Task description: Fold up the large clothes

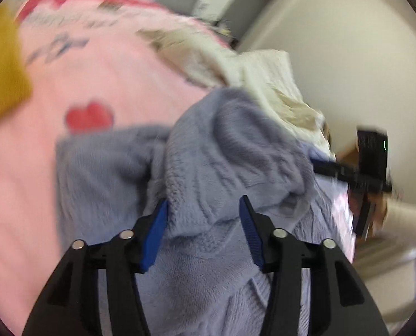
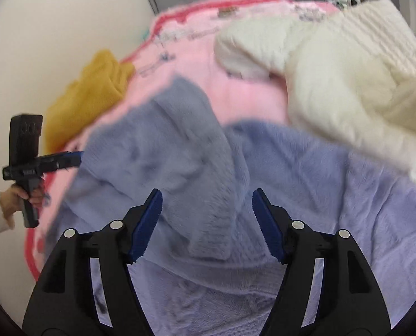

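blue knit sweater (image 1: pixel 208 168), pink blanket (image 1: pixel 96 84)

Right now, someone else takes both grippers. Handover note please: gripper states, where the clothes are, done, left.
Left gripper: open, nothing held, over the blue-grey sweater.
Right gripper: open, nothing held, over the same sweater.
Sweater lies on the pink blanket, one sleeve folded in over the body.
Cream sweater lies in a heap beyond it; mustard garment at the blanket's far edge.
Done: one sleeve folded in, it seems.
Left: finish folding the blue-grey sweater; the cream one looks unfolded, the mustard one I cannot tell.
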`<state>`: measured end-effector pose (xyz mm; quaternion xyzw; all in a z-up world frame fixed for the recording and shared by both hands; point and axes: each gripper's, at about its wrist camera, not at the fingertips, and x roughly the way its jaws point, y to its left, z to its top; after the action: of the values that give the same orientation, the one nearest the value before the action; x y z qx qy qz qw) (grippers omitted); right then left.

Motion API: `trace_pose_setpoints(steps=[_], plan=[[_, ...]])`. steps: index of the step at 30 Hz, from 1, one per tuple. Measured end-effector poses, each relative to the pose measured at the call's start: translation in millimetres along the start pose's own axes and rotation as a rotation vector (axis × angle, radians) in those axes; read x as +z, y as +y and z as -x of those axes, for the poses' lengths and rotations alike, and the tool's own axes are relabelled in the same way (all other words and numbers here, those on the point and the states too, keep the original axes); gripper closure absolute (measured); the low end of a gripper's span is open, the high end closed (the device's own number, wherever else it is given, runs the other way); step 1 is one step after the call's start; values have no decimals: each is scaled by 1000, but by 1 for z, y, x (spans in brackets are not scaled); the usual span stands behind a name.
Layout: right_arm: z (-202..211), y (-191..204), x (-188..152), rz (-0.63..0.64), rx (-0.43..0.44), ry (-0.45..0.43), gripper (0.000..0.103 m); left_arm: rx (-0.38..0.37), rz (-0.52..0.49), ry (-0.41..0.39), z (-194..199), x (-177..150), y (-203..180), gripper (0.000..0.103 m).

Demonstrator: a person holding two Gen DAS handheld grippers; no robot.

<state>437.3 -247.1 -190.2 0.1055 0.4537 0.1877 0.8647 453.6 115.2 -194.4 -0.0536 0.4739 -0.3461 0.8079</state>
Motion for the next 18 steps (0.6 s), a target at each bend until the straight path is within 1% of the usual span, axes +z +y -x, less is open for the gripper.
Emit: trace_pose_setpoints(steps=[1,2,3,4,6,7,8,9,10,11,12,13,14,15,16,17,18], plan=[[2,0,6,13,-7,-2,33,3,-42,7,3,8,-5,35],[1,2,13,33,-3,-3,33,-1,-79,11,3,18,-7,32],[-4,5,24,67,0,4,33,-2,-106,30,-2,28,-8,31],[-10,7,31,86,-9,12,33,4,-135,73,-14,41,-7,30],[-29,10,46,121,-27,49,34,10,-166,136,-35,56,-1,30],[-41,12,55,134,-19,70,35,6,-179,172,-47,63,0,30],[-52,15,62,150,-11,96,37,-7,-195,232,-62,72,6,30],[-59,17,64,164,-12,108,39,-11,-201,263,-71,78,9,30],[-68,19,68,182,-15,130,45,-29,-196,300,-81,83,14,30],[-76,22,72,206,-18,152,50,-44,-184,344,-93,88,18,32],[-82,25,76,225,-15,168,61,-30,-180,370,-102,91,21,35],[-87,28,78,239,-15,186,73,-14,-186,397,-109,92,22,46],[-90,28,78,244,-10,198,78,-9,-218,423,-115,92,19,56],[-93,29,78,245,-6,216,87,-6,-260,424,-118,92,14,58],[-96,29,77,253,-10,227,93,-2,-283,418,-118,91,10,64],[-96,30,77,262,-16,220,93,8,-308,411,-118,90,6,69],[-96,30,77,262,-11,220,94,18,-325,404,-118,89,4,73]])
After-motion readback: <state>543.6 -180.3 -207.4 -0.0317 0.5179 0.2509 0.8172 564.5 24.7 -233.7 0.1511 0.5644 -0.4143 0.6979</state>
